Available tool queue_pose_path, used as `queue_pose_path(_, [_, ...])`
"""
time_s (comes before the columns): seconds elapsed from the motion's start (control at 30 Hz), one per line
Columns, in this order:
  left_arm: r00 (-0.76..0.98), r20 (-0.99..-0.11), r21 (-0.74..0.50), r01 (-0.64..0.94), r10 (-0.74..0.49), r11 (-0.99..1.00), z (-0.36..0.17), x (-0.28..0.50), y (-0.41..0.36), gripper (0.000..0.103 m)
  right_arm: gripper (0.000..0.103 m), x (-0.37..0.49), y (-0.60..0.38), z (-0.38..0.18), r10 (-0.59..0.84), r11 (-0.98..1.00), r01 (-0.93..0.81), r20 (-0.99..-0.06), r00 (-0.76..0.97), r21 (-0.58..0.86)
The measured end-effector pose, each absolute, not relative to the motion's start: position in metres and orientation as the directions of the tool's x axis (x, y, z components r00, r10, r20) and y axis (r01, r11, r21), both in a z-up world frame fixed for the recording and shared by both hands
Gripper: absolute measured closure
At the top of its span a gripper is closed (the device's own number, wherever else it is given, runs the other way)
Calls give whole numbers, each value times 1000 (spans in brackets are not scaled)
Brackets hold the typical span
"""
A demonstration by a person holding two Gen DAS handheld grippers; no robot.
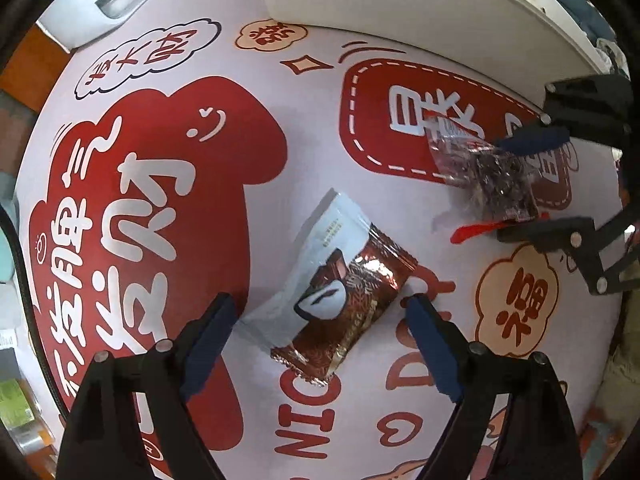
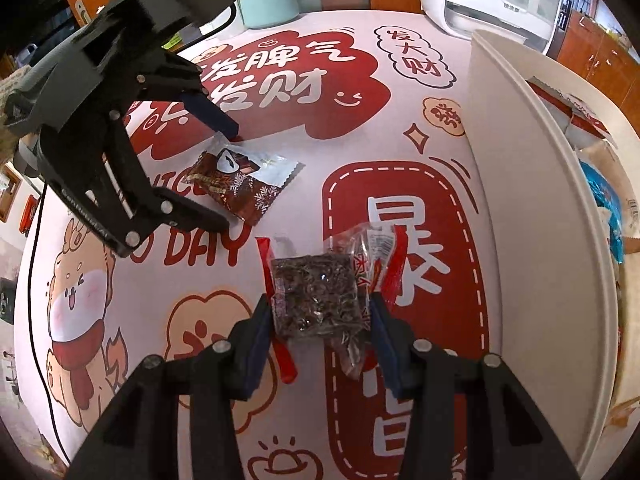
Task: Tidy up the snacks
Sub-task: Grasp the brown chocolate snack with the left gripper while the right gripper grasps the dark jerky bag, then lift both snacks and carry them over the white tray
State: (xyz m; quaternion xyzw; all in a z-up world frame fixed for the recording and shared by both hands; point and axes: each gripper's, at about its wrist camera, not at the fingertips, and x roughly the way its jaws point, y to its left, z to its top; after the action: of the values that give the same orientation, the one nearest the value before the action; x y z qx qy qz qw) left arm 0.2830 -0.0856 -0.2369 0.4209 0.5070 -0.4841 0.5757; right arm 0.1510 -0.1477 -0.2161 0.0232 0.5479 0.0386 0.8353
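Two snack packets lie on the printed red-and-white tablecloth (image 2: 400, 92). At lower centre of the right wrist view, the right gripper (image 2: 320, 322) has its fingers pressed against both sides of the clear dried-snack packet (image 2: 316, 296), seemingly pinching it for lifting toward the white bin (image 2: 532, 200) at right. The left gripper (image 1: 320, 312) is spread wide, straddling the brown-and-white chocolate wrapper (image 1: 336, 292) without touching, apparently lining up a grasp.
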Motion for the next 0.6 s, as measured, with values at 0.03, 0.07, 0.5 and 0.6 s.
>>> queue_pose_path(0.03, [20,-991,-4,984,-131,180,-236,285,-87,26,56,151,-148,-216,90,996,-37,-913,397,82])
queue_pose_path(0.07, [20,-991,-4,983,-130,186,-237,284,-89,34,56,150,-148,-216,92,996,-34,-913,397,85])
queue_pose_path(0.5, [167,-983,110,861,-71,497,-221,270,-67,68,58,126,-142,-213,100,995,-22,-917,386,99])
queue_pose_path(0.6, [162,-982,81,819,-94,568,-216,257,-53,68,59,119,-141,-209,106,994,-17,-916,387,108])
